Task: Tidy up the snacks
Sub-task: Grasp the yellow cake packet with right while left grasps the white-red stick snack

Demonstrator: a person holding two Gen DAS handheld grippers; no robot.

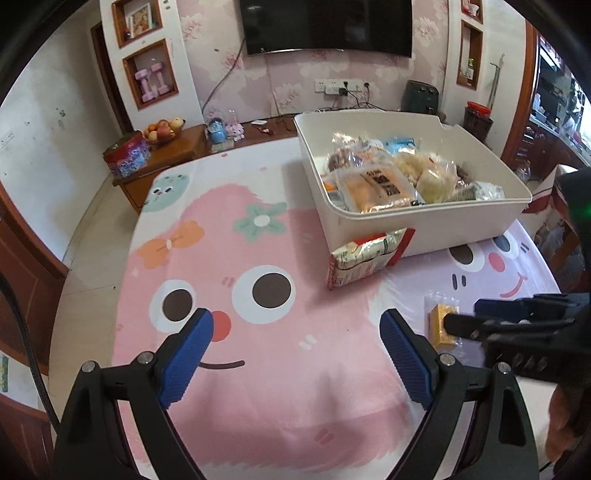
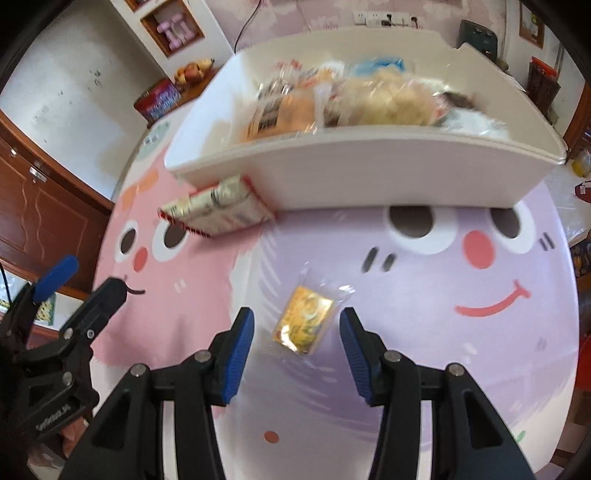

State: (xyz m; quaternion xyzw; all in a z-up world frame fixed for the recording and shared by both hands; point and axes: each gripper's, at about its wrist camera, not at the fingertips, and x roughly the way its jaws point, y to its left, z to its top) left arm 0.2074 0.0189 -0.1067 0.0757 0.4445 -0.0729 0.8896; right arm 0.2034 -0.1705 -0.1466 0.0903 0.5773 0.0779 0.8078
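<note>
one yellow snack packet (image 2: 303, 320) lies lengthwise between the hand-held gripper (image 2: 297, 326) fingers.

A home living room: a wall-mounted television (image 1: 325, 26) on pink floral wallpaper (image 1: 210, 66), a wooden sideboard (image 1: 166, 155) holding a fruit bowl (image 1: 162, 131), wall niches with pink dumbbells (image 1: 151, 83), and a cartoon-print cloth (image 1: 236, 280) over the counter.

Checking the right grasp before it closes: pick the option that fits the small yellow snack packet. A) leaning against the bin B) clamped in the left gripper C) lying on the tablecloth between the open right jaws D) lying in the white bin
C: the small yellow snack packet lies flat on the tablecloth between the right gripper's open jaws, short of the white bin.
</note>
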